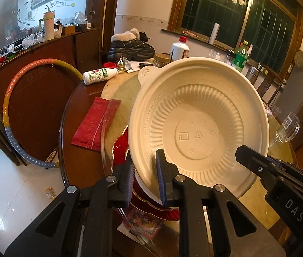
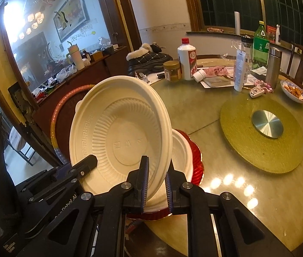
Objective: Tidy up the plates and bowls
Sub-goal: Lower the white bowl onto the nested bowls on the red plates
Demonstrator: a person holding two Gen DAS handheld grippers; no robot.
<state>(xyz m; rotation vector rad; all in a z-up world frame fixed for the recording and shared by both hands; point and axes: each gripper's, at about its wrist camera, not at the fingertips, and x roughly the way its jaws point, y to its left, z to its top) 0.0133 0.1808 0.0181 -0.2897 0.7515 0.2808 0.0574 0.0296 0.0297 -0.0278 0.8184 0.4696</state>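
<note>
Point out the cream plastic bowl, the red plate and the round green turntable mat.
Cream ribbed plastic bowl [image 1: 196, 137], left wrist view, flat base.
Red scalloped plate [image 2: 197, 162], right wrist view, right rim.
Round green turntable mat [image 2: 247, 145], right wrist view, bare front surface.

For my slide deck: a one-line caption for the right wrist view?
Both tongs grip the rim of a tilted cream bowl above a second bowl on a red plate.

Left gripper [image 1: 144, 176]: enters from the bottom centre of the left wrist view, angled downward, jaws nearly closed and clamped on the lower-left rim of the cream bowl [image 1: 198, 126]. Right gripper [image 2: 155, 184]: enters from the bottom centre of the right wrist view, angled downward, jaws pinched on the bowl's lower-right rim. Each gripper appears at the other view's lower edge.
</note>
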